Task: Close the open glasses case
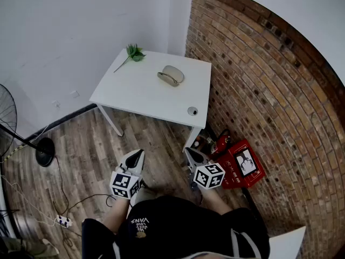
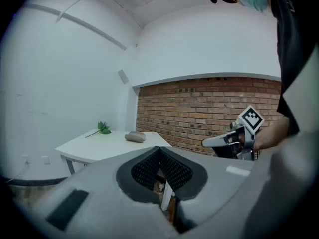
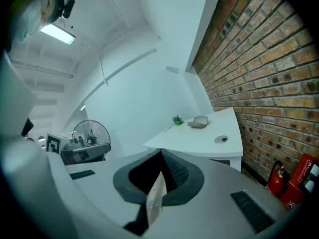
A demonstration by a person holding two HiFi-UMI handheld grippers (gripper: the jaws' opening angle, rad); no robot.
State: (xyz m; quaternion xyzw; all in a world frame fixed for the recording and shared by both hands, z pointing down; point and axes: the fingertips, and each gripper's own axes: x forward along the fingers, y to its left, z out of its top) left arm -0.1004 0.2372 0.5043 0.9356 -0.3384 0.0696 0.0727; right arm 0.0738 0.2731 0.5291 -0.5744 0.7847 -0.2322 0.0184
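1. The glasses case point(image 1: 171, 75) lies on the white tabletop point(image 1: 140, 99). It is closer to the far edge than to the near edge, and somewhat toward the edge that runs along the brick wall. Its lid stands up from the base, so we judge that it is open.
2. A green sprig point(image 1: 133, 53) lies at the far left corner. A small round grey insert point(image 1: 192, 111) sits close to the near right corner. Both are well apart from the case.
3. The left tool point(image 1: 138, 156) has its jaws pressed together, with nothing between them. It hangs over the wooden floor in front of the near edge, well apart from the tabletop.
4. The right tool point(image 1: 190, 154) is just beside it, also pressed together and empty, and points toward the tabletop.
5. As far as we see, no part of the task is done, and no tool touches the case.
6. What is left, in our judgement, is to come up to the tabletop, reach the case and press the lid down until it shuts. One tool could perhaps steady the base so that it does not slide.
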